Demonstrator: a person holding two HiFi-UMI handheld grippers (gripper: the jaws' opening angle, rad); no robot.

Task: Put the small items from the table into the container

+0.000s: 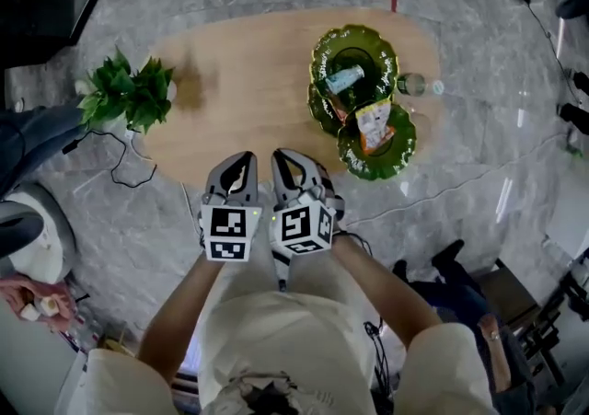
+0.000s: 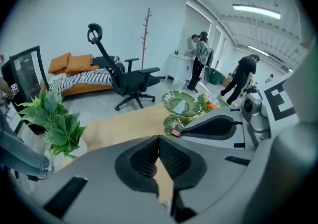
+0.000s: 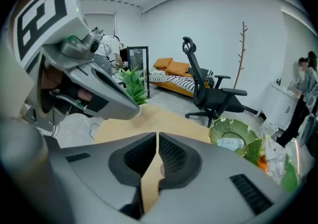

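2 grippers shut, nothing held: left gripper [image 1: 237,163] & right gripper [image 1: 287,161], side by side at table [image 1: 239,63] near edge. Packets [image 1: 373,121] seen in green dish [image 1: 379,161], right end. Judged light, crinkly, slippery; best pinched at sealed edge.

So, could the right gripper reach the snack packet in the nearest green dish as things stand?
Probably yes: only bare table lies between the right gripper and the snack packet, though its shut, empty jaws would need opening.

I was in an open-plan office: beyond my left tongs [image 2: 158,141] stood a black swivel chair [image 2: 130,80], an orange sofa [image 2: 72,64], and ceiling strip lights [image 2: 256,12].
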